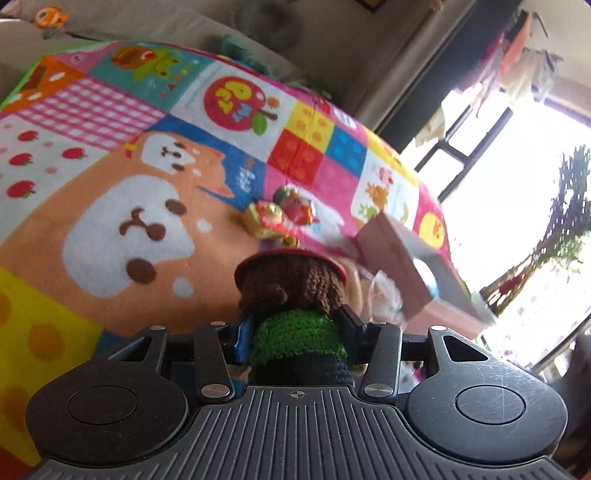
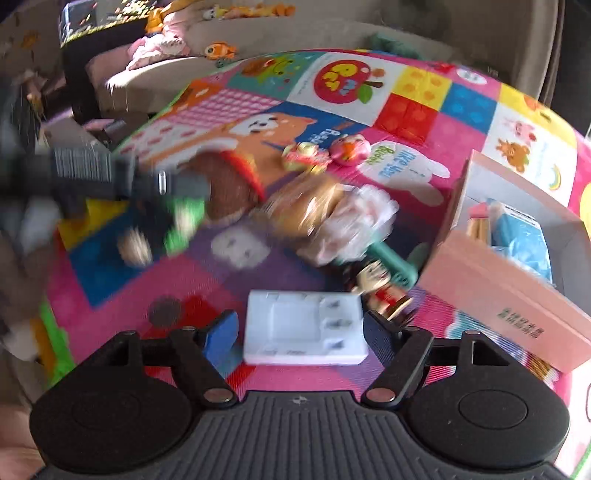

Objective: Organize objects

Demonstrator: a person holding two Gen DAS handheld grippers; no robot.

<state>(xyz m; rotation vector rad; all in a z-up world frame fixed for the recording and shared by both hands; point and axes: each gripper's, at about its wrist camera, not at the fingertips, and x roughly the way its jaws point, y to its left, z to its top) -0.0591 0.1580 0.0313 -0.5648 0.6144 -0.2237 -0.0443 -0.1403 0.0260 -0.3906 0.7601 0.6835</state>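
My left gripper (image 1: 295, 332) is shut on a crocheted doll (image 1: 291, 284) with a brown head, a red hat brim and a green body; its pads press on the green middle. In the right wrist view the same doll (image 2: 225, 184) shows as a blur at the left. My right gripper (image 2: 299, 332) stands open, low over the mat. A flat white plastic box (image 2: 303, 328) lies between its blue pads (image 2: 221, 336), and gaps show on both sides. A pink cardboard box (image 2: 498, 288) with blue packets inside stands open at the right, also seen in the left wrist view (image 1: 391, 258).
All of this lies on a colourful patchwork mat (image 2: 406, 110). Two round toys (image 2: 306, 157), a bagged plush (image 2: 332, 218), a small figurine (image 2: 376, 284) and a teal piece (image 2: 397, 267) sit mid-mat. A beige sofa (image 2: 295, 33) runs behind, a bright window (image 1: 517, 166) at the right.
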